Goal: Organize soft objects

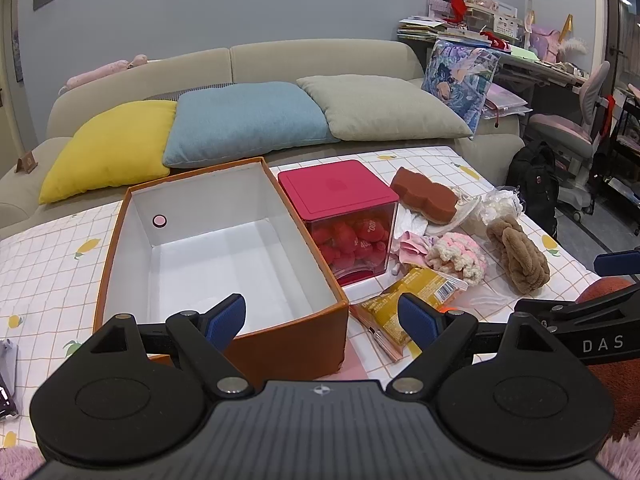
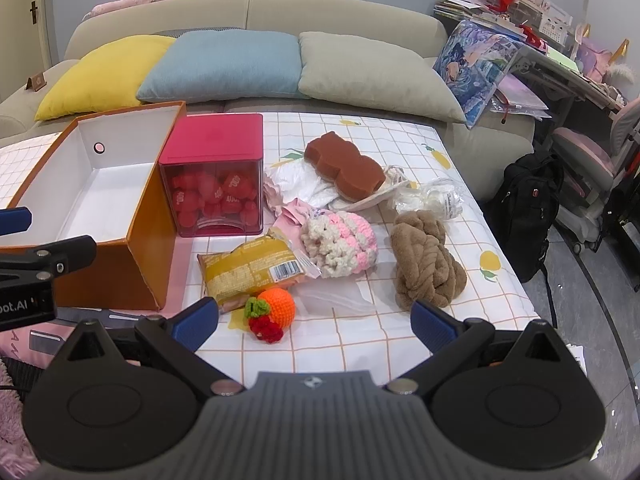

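An open orange box (image 1: 280,332) (image 2: 108,264) with a white, empty inside sits on the checked cloth. My left gripper (image 1: 322,320) hangs open over its near wall. Right of the box lie soft things: a brown sponge (image 2: 344,166) (image 1: 424,196), a pink-and-cream crochet piece (image 2: 340,244) (image 1: 456,256), a brown plush bundle (image 2: 424,260) (image 1: 516,252), a yellow snack packet (image 2: 248,268) (image 1: 400,300) and a crochet orange with red cherries (image 2: 276,308). My right gripper (image 2: 316,320) is open, just short of the crochet orange.
A red-lidded clear cube (image 2: 218,180) (image 1: 344,216) full of red balls stands against the box. White cloths and plastic bags (image 2: 432,198) lie behind. Sofa with cushions (image 2: 224,68) is at the back; a backpack (image 2: 528,208) and chair are on the right.
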The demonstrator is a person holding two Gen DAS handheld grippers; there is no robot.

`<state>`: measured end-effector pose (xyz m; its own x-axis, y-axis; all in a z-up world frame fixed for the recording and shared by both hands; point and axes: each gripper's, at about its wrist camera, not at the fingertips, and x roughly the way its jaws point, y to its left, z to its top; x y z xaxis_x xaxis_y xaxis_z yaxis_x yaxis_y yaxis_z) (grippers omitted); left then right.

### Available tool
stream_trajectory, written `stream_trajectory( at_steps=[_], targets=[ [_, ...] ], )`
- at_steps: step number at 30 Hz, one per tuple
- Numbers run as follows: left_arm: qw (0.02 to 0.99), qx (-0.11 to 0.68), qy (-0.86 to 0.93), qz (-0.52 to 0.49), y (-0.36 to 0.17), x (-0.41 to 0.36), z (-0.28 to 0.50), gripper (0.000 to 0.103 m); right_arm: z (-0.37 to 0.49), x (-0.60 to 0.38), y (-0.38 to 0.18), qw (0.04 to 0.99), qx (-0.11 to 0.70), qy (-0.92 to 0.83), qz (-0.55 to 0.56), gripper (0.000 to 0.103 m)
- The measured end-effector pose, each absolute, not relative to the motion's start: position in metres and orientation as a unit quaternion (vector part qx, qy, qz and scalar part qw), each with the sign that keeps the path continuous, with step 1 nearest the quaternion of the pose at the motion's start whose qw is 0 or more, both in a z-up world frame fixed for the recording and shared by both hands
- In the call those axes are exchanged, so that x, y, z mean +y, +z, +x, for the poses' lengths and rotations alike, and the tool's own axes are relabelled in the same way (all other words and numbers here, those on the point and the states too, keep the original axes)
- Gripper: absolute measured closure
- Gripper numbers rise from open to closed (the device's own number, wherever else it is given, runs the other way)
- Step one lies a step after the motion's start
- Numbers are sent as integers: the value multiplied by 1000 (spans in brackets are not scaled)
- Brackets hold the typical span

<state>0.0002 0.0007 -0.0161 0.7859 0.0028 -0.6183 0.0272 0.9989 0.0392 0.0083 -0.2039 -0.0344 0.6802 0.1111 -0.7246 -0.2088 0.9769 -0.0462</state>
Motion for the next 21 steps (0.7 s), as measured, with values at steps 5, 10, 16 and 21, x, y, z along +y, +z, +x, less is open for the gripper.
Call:
stream_trajectory(
  at_steps=[5, 10, 16, 21],
  targets=[
    [944, 328, -7, 23, -17, -1, -1, 3, 9, -203, -36, 914, 392, 87, -63, 3],
    [944, 329, -10, 18, -18, -2, -2, 4, 9, -203, -36, 913, 393, 88, -63, 3],
    [939, 340, -45, 0, -19, -1, 1, 15, 13, -204, -40, 907, 406, 98, -55, 3],
    [926, 361, -111, 14, -21, -9, 12, 27, 27, -204, -52, 887, 444, 118, -40, 20]
  ],
)
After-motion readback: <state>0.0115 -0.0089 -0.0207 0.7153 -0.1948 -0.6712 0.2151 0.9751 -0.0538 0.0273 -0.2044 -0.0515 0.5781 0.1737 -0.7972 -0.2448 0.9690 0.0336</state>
